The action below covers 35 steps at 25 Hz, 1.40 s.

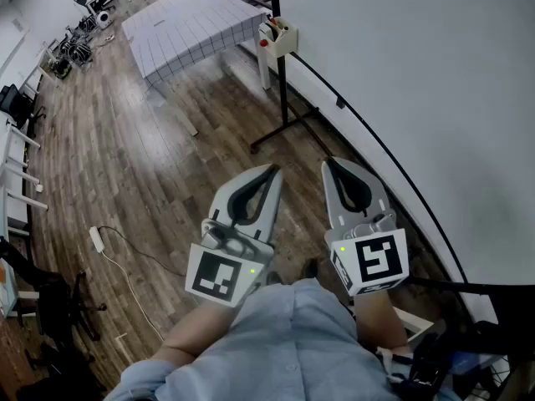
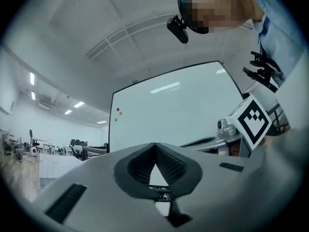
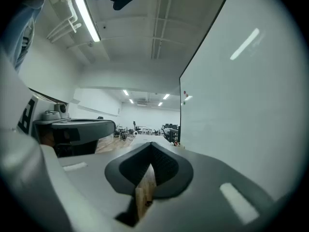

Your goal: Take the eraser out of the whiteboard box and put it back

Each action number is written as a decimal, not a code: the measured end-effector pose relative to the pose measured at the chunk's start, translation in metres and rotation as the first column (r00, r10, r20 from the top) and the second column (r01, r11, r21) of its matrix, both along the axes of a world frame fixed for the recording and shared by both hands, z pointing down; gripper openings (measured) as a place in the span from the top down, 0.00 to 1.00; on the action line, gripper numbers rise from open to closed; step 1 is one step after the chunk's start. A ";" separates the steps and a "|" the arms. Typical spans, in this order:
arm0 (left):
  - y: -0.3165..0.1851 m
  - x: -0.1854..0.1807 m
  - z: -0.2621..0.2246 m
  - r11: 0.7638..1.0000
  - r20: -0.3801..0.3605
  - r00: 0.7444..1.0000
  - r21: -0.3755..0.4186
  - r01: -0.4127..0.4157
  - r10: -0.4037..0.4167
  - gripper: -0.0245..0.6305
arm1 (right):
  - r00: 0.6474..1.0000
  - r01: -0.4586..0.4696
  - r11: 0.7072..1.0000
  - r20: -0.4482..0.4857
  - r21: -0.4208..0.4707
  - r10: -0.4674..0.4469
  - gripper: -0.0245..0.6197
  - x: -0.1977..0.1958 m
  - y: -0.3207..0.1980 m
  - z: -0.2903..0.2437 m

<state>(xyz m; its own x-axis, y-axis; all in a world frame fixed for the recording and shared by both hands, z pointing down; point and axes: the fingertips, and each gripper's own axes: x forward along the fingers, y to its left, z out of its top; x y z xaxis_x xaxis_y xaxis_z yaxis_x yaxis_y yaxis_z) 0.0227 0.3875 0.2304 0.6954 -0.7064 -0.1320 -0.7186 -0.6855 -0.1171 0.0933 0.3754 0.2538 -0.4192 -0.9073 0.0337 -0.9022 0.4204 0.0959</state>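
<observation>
A small light box (image 1: 280, 36) with something red at its side hangs at the far end of the whiteboard (image 1: 401, 82); I cannot make out an eraser in it. Low in the head view my left gripper (image 1: 272, 172) and right gripper (image 1: 331, 167) are held side by side, both well short of the box. Each is shut, its jaws meeting at the tip with nothing between them. The left gripper (image 2: 154, 147) faces the whiteboard (image 2: 174, 105). The right gripper (image 3: 151, 148) looks along the whiteboard (image 3: 241, 105), which fills its right side.
A table under a gridded white cloth (image 1: 188, 23) stands beyond the box. The board's black stand (image 1: 284, 128) reaches onto the wooden floor. A power strip with its cable (image 1: 96, 239) lies at the left, near desks and chairs (image 1: 21, 165).
</observation>
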 end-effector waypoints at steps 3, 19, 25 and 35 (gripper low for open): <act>-0.004 0.005 0.002 1.000 0.003 1.000 -0.001 0.002 -0.002 0.96 | 1.000 0.006 1.000 0.004 0.001 -0.006 0.96 0.004 -0.004 0.002; -0.024 0.036 -0.002 0.999 0.032 0.998 0.013 0.052 -0.053 0.96 | 0.996 0.073 0.997 0.052 -0.010 -0.072 0.96 0.030 -0.027 0.004; -0.034 0.042 0.003 0.996 0.064 0.994 0.008 0.085 -0.085 0.96 | 0.991 0.117 0.992 0.069 -0.043 -0.114 0.96 0.034 -0.040 0.017; -0.090 0.019 0.033 0.994 0.047 0.994 -0.046 0.102 -0.099 0.96 | 0.990 0.127 0.988 0.069 -0.090 -0.121 0.96 0.014 -0.096 0.044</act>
